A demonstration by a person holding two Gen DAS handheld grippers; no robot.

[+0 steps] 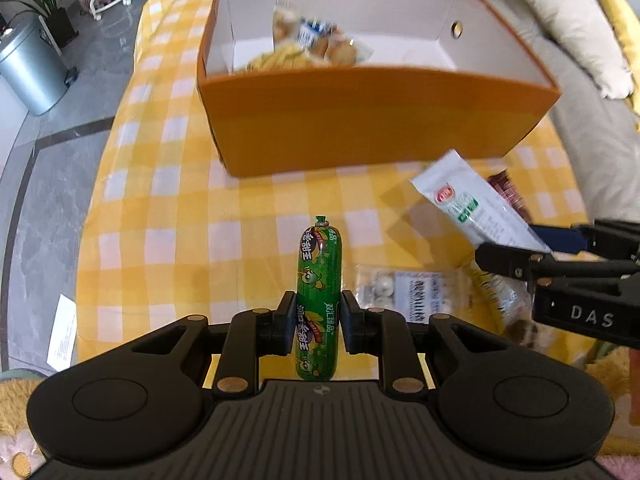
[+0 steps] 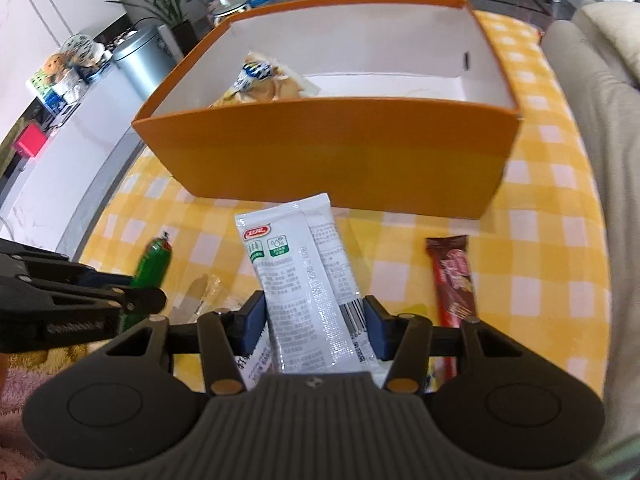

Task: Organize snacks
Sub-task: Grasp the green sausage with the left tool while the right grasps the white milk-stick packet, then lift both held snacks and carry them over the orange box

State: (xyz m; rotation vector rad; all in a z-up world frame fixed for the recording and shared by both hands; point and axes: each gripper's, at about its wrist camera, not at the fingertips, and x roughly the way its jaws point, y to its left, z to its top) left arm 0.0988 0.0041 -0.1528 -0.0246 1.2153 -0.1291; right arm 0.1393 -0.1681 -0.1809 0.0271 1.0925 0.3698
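Note:
My left gripper (image 1: 319,312) is shut on a green sausage stick (image 1: 318,280), which stands upright between the pads above the yellow checked tablecloth (image 1: 168,216). My right gripper (image 2: 314,316) is shut on a white snack packet (image 2: 300,272), lifted off the cloth; from the left wrist view the white packet (image 1: 468,204) slants at the right. Ahead of both sits an orange box (image 1: 360,120) with white inner walls. Inside it lie snack bags (image 1: 316,46), seen again as bags (image 2: 260,82) in the right wrist view.
A brown chocolate bar (image 2: 454,280) lies on the cloth right of my right gripper. A clear packet of round sweets (image 1: 396,288) and other wrappers lie between the grippers. A grey sofa (image 1: 580,92) borders the table's right side. A metal bin (image 1: 30,68) stands on the floor at left.

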